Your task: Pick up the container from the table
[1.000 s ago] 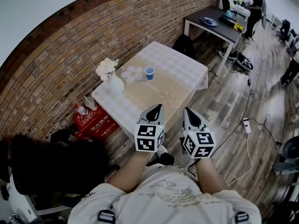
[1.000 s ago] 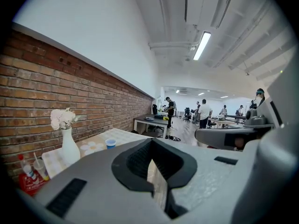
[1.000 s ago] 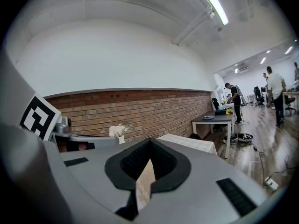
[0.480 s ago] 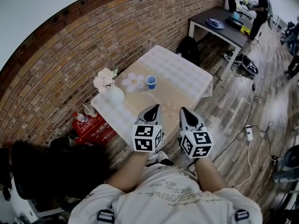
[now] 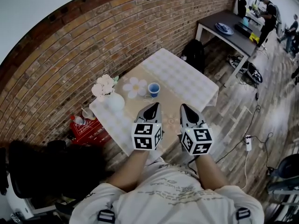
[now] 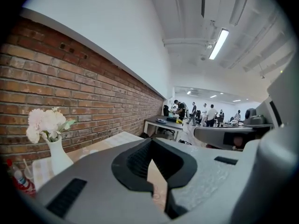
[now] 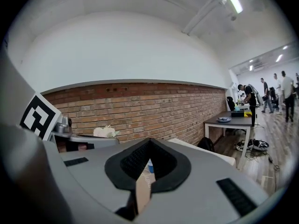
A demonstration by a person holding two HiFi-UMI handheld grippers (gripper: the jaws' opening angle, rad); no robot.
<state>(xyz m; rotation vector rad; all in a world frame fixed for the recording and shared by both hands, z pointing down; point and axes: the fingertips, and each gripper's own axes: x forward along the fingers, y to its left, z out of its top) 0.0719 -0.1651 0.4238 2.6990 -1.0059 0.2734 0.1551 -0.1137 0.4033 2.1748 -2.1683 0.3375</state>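
While left gripper (image 5: 153, 108) and right gripper (image 5: 185, 108) are closed, a small blue round container (image 5: 153, 88).

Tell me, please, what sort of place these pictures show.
Probably a shared workroom or lab, not a home: a bare brick wall, a dark work desk with people standing by it, and cables across the wooden floor. A small table holds a vase and blue cup.

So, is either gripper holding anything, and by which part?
Nothing is held. The left gripper and right gripper both have jaws closed and empty; the blue cup stands untouched.
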